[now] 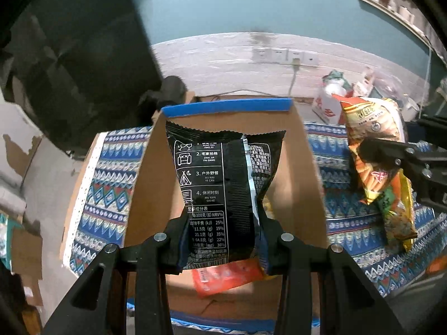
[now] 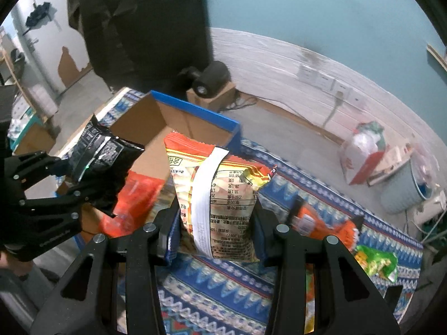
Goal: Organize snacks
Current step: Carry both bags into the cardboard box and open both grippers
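Black jaws of the left gripper fill the bottom of the left wrist view, clenched on the lower part of a black snack bag printed with white text, which hangs over the open cardboard box. Beneath everything spreads the table covered in a blue patterned cloth, and the cardboard box with blue-taped edges stands on it, its flaps up; inside it lies an orange-red packet on the floor of the box. Right of the box, the right gripper grasps an orange and yellow snack bag by its lower half, pads pressing both sides, the bag held above the cloth just beside the box's blue rim. Smaller snacks rest on the cloth to the right: an orange packet and, nearer the table edge, a green and yellow packet. On the grey floor behind, near the wall, sit a red and white bag and a pale blue bin.
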`<action>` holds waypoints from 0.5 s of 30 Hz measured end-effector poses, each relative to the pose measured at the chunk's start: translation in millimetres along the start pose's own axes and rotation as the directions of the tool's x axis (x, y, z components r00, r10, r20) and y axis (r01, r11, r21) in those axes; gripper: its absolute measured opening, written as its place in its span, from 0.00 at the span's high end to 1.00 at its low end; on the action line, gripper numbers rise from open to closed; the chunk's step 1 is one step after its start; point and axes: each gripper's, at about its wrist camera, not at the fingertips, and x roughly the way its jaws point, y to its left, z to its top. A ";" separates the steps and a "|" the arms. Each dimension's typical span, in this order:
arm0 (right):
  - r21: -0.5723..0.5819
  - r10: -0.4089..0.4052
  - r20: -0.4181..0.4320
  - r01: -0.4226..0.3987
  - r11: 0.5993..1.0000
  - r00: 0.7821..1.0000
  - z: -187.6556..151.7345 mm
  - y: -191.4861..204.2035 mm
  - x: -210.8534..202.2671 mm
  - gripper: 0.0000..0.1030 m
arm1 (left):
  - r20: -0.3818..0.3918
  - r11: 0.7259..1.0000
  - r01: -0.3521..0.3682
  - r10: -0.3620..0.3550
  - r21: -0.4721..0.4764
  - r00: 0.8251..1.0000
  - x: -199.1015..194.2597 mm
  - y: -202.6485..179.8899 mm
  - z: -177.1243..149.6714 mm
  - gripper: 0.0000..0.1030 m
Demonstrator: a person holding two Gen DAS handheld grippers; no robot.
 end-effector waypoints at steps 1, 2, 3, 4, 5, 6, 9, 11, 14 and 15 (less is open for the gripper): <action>-0.010 0.008 0.000 -0.008 1.000 1.000 2.8 6.7 2.1 0.60 | -0.007 1.000 -0.003 0.003 -0.009 1.000 1.9 3.4 -0.9 0.61; -0.017 0.013 0.000 -0.013 1.000 1.000 4.9 11.7 3.8 0.60 | -0.015 1.000 -0.005 0.005 -0.020 1.000 3.7 7.5 -2.2 0.61; -0.026 0.019 0.000 -0.019 0.999 1.000 7.0 17.2 5.6 0.60 | -0.025 0.999 -0.004 0.003 -0.032 1.000 6.1 11.6 -3.7 0.61; -0.034 0.025 -0.002 -0.025 0.999 1.000 9.2 22.8 8.1 0.60 | -0.033 0.999 -0.007 0.006 -0.038 0.999 8.1 15.1 -5.1 0.61; -0.040 0.031 -0.003 -0.031 0.999 1.000 10.8 27.2 9.7 0.60 | -0.036 0.999 -0.012 0.010 -0.040 0.999 8.7 16.6 -6.0 0.61; -0.047 0.036 -0.005 -0.037 0.998 0.999 12.5 32.4 11.5 0.60 | -0.042 0.999 -0.021 0.019 -0.042 0.999 10.2 19.1 -7.0 0.61; -0.061 0.047 -0.012 -0.048 0.997 0.999 16.0 43.3 16.3 0.60 | -0.060 0.998 -0.043 0.040 -0.052 0.997 14.9 25.4 -9.8 0.61; -0.067 0.055 -0.019 -0.056 0.996 0.998 17.6 49.1 20.0 0.60 | -0.071 0.997 -0.060 0.056 -0.057 0.996 16.9 28.7 -11.0 0.61; -0.066 0.069 -0.034 -0.071 0.995 0.997 21.4 53.4 28.2 0.60 | -0.082 0.994 -0.091 0.086 -0.063 0.993 17.9 32.5 -11.7 0.59; -0.063 0.074 -0.038 -0.076 0.995 0.997 22.5 54.8 30.9 0.60 | -0.085 0.993 -0.099 0.093 -0.065 0.992 17.6 34.1 -11.4 0.53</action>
